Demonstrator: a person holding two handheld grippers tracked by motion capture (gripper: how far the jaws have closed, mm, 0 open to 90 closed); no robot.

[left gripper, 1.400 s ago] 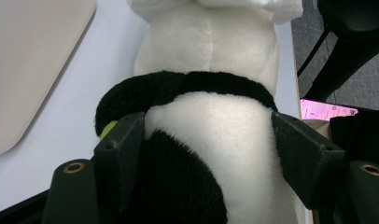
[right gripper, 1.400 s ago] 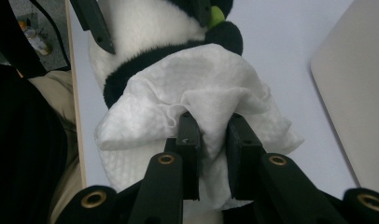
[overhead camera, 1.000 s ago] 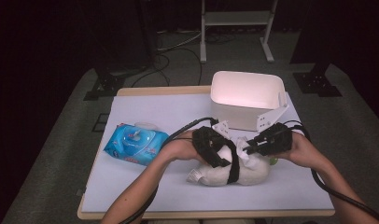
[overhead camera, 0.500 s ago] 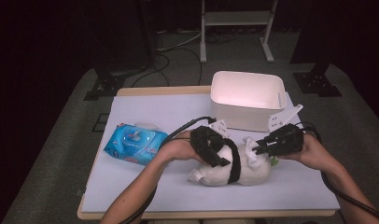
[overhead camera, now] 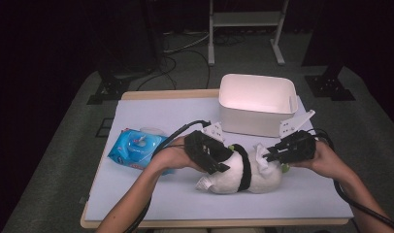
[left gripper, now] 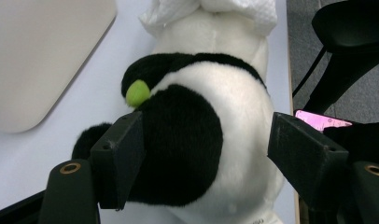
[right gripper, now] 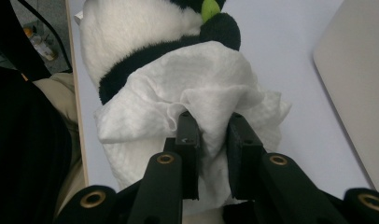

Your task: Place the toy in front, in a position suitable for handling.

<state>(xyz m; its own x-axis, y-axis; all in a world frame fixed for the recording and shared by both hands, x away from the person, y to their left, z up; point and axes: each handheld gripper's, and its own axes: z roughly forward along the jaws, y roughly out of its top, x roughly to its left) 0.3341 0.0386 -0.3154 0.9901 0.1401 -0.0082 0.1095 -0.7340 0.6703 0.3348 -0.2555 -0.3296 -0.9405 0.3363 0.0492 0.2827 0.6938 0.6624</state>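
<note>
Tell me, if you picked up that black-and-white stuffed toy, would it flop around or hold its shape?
The stuffed toy looks soft and plump, so it would probably sag a little yet keep its rounded shape. Its fuzzy fur should grip well between the left gripper's fingers rather than slip. Lying on its side, it seems unlikely to roll, and looks light for its size.

— Any writing you can make out here?
— Nothing legible. The blue wipes pack [overhead camera: 137,149] has printing on its front, but it is too small and blurred to read.
— And the tag on the plush toy [overhead camera: 243,171]?
— The small white tag [overhead camera: 203,183] at its end shows faint marks; no words can be read
</note>
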